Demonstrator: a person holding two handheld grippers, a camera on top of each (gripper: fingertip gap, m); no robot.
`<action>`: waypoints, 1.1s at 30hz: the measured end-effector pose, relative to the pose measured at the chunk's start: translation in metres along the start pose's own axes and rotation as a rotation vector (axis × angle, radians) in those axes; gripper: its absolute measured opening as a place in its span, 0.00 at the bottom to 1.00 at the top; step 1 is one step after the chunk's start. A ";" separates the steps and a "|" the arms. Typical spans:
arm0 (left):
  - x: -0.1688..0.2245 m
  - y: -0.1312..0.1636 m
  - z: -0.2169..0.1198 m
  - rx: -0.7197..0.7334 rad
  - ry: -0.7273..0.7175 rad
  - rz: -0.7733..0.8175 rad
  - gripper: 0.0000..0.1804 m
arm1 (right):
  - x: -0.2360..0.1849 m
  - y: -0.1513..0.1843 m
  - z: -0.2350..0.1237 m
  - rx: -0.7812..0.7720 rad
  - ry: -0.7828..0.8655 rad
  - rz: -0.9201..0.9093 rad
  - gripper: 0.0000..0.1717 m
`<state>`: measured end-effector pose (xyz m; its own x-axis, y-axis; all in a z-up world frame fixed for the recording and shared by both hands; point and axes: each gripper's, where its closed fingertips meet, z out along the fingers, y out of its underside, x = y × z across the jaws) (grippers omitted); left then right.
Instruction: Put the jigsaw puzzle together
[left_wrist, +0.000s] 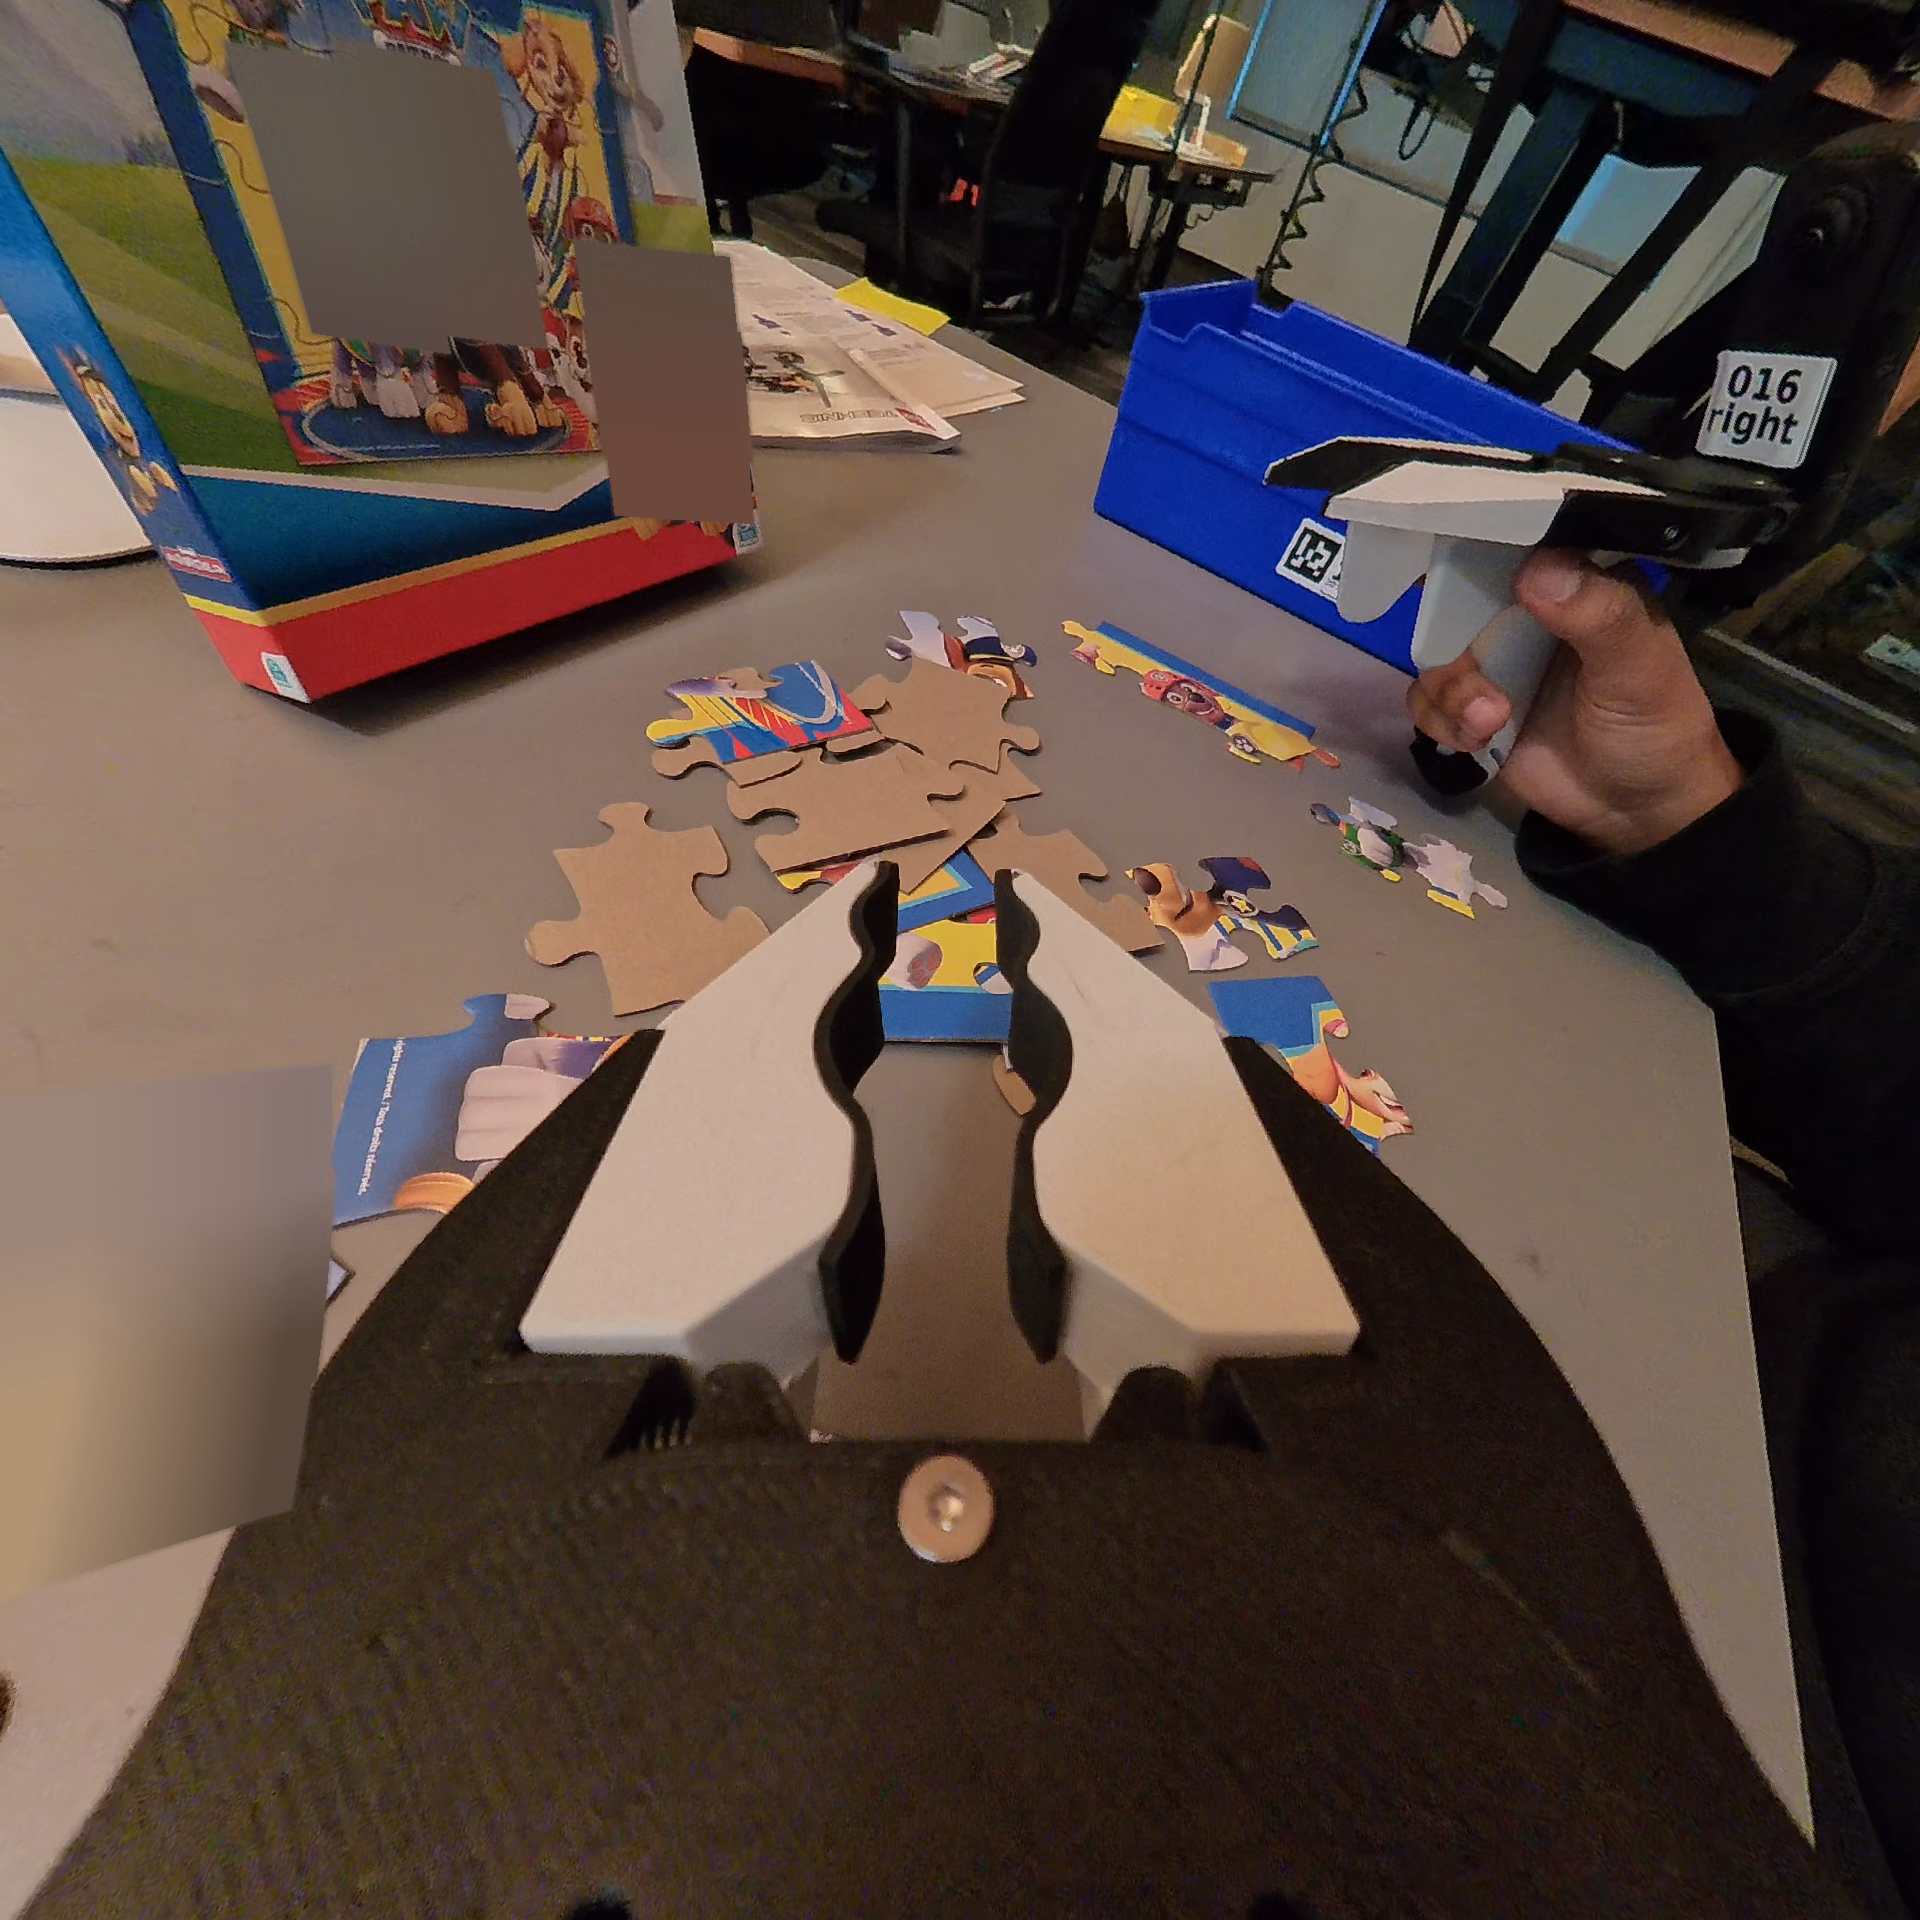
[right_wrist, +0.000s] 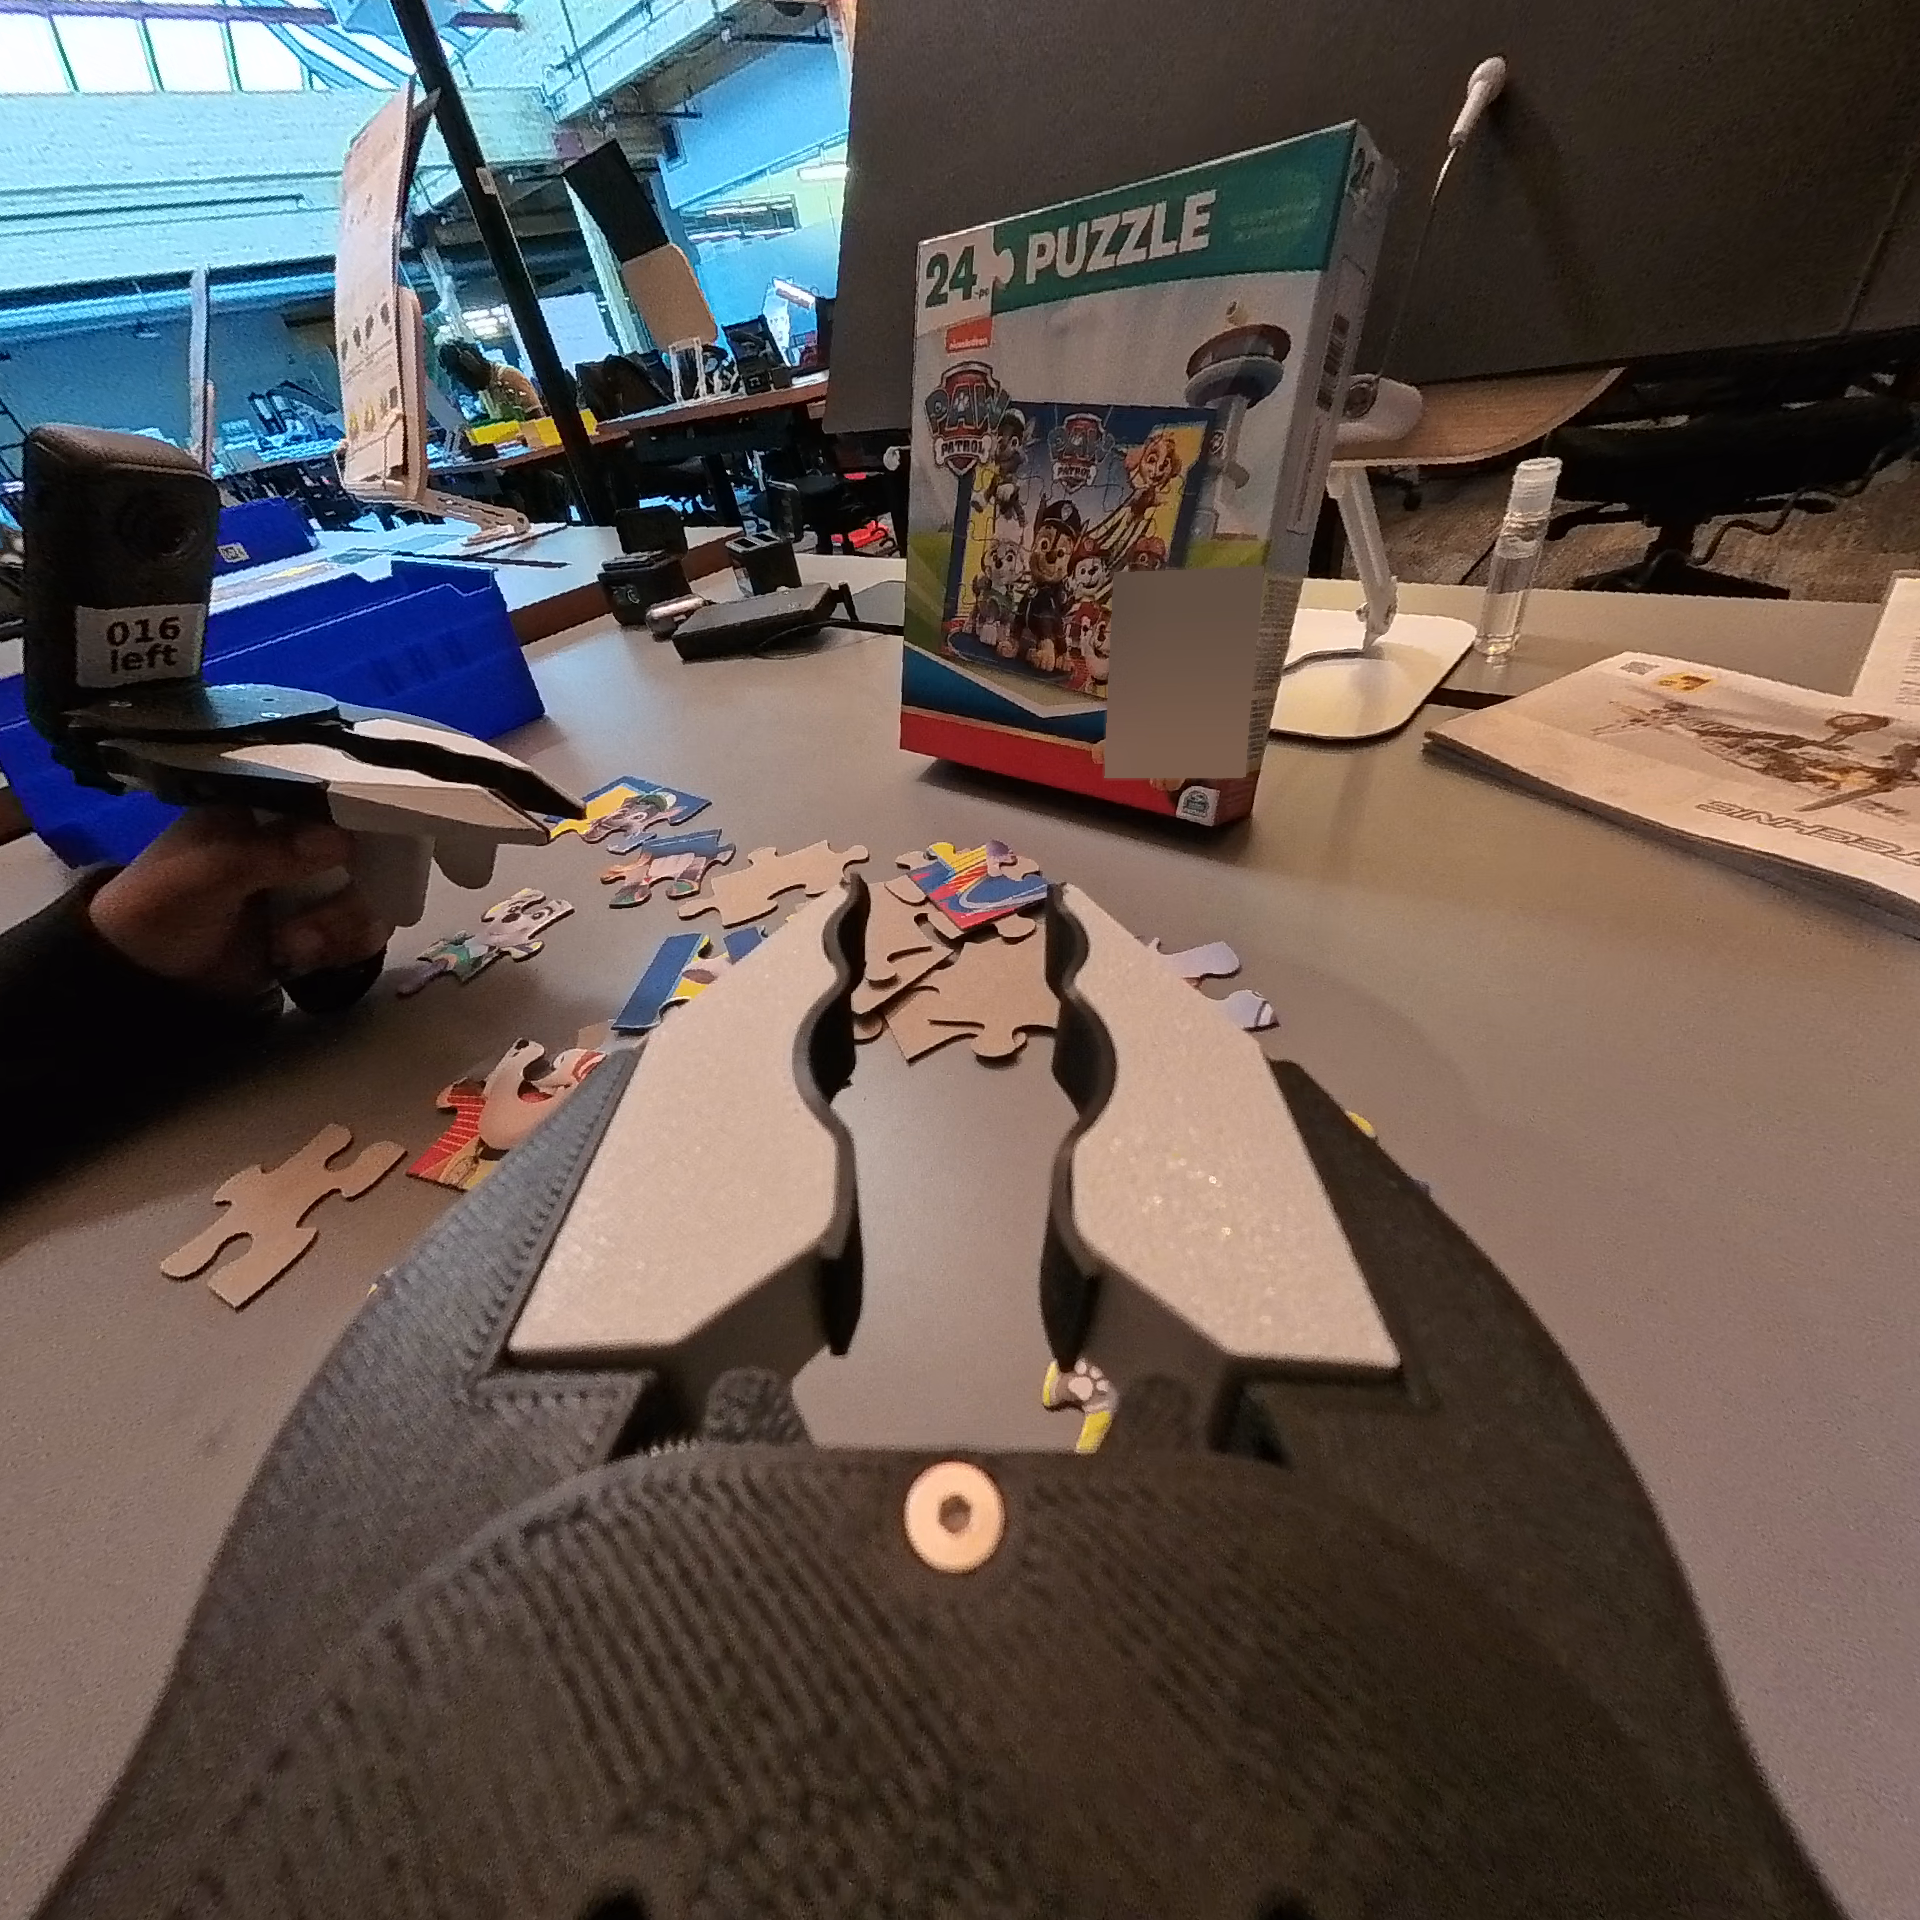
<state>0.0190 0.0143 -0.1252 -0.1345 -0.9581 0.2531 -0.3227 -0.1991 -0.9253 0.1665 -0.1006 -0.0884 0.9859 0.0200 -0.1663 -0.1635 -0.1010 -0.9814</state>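
- Currently, your left gripper (left_wrist: 945, 894) hovers with its jaws apart and nothing between them, over the near edge of the heap of puzzle pieces (left_wrist: 883, 790) on the grey table (left_wrist: 312, 831).
- Your right gripper (right_wrist: 956, 914) likewise stands open and unloaded, the same heap just beyond its tips.
- Behind the pieces stands the puzzle box (right_wrist: 1122, 468); a blue bin (left_wrist: 1247, 416) sits to one side.

We note loose puzzle pieces (left_wrist: 831, 800) flat on the grey table (left_wrist: 312, 852), some printed side up, some brown back up, overlapping in a heap (right_wrist: 935, 987) just ahead of both grippers' fingertips; single pieces lie scattered either side.
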 end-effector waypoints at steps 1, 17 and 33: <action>0.000 0.000 0.000 -0.001 0.000 0.001 0.09 | 0.000 0.000 0.000 0.000 -0.001 0.000 0.19; 0.000 -0.001 -0.001 0.008 0.000 0.000 0.09 | -0.077 0.094 0.056 -0.626 -0.163 -0.456 0.35; 0.002 -0.004 -0.006 0.038 0.013 -0.022 0.09 | -0.072 0.113 0.078 -0.801 -0.159 -0.252 0.41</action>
<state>0.0144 0.0150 -0.1192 -0.1400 -0.9506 0.2769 -0.2904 -0.2280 -0.9294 0.0745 -0.0362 -0.1948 0.9627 0.2697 -0.0229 0.1939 -0.7461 -0.6370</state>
